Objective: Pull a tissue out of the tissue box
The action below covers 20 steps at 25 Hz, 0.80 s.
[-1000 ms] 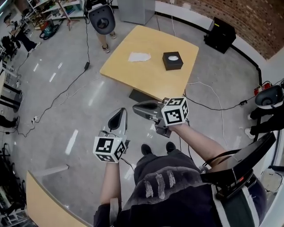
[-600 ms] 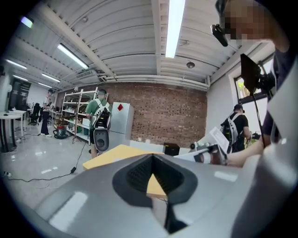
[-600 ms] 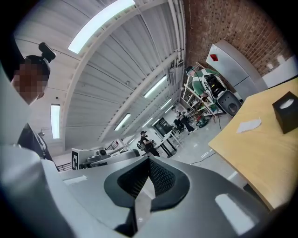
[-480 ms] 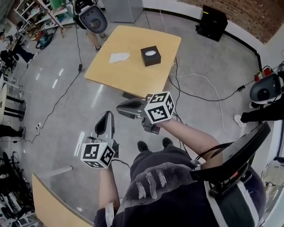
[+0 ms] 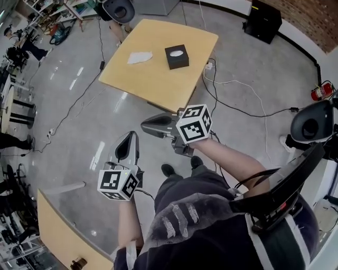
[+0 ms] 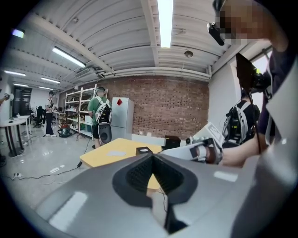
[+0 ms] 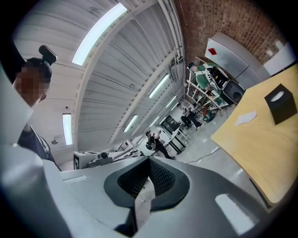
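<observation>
A black tissue box (image 5: 176, 56) with white tissue showing in its top slot stands on a light wooden table (image 5: 158, 79), far ahead of me. A loose white tissue (image 5: 140, 57) lies on the table to the box's left. My left gripper (image 5: 129, 135) is shut and empty, held over the floor well short of the table. My right gripper (image 5: 143, 126) is also shut and empty, pointing left just above the left one. The box (image 6: 143, 150) shows small in the left gripper view. It appears at the far right, box (image 7: 281, 103), in the right gripper view.
Cables (image 5: 248, 100) trail over the grey floor beside the table. A person (image 5: 117, 8) stands behind the table's far corner. A black case (image 5: 262, 21) sits by the brick wall. Another wooden tabletop (image 5: 58, 237) lies at my lower left, and a red extinguisher (image 5: 319, 90) at the right.
The table and box have slid left and up in the head view as I move. Both grippers travel along with me and stay shut with nothing in them.
</observation>
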Tool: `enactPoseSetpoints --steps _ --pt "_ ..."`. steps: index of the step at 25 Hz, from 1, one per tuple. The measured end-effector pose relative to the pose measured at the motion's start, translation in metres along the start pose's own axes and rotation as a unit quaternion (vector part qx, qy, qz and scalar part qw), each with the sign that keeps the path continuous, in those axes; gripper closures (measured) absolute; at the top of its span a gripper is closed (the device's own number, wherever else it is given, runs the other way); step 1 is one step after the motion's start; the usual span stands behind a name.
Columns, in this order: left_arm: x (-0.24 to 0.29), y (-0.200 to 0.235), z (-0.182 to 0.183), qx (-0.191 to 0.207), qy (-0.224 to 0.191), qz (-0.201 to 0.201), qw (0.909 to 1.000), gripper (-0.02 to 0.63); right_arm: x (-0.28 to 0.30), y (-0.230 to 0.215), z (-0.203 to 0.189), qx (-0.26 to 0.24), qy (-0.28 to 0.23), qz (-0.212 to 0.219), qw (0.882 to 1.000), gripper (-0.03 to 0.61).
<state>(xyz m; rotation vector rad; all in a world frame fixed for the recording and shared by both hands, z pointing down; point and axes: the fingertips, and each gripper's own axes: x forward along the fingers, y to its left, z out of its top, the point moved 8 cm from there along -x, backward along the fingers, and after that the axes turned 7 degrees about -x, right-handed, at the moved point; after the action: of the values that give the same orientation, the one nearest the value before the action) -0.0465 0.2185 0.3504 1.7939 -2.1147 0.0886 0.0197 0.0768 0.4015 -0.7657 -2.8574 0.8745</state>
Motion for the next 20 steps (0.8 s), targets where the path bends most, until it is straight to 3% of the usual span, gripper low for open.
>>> enactPoseSetpoints --steps 11,15,20 --pt "-0.021 0.004 0.009 0.000 -0.012 -0.008 0.9999 0.612 0.014 0.025 0.010 -0.019 -0.001 0.012 1.000 0.578" --pt "-0.050 0.012 0.004 -0.005 -0.021 -0.015 0.9997 0.612 0.029 0.051 0.003 -0.005 -0.012 0.013 1.000 0.578" --pt "-0.095 0.024 -0.002 -0.008 -0.039 -0.026 0.9989 0.612 0.053 0.088 -0.013 -0.023 -0.001 0.001 1.000 0.578"
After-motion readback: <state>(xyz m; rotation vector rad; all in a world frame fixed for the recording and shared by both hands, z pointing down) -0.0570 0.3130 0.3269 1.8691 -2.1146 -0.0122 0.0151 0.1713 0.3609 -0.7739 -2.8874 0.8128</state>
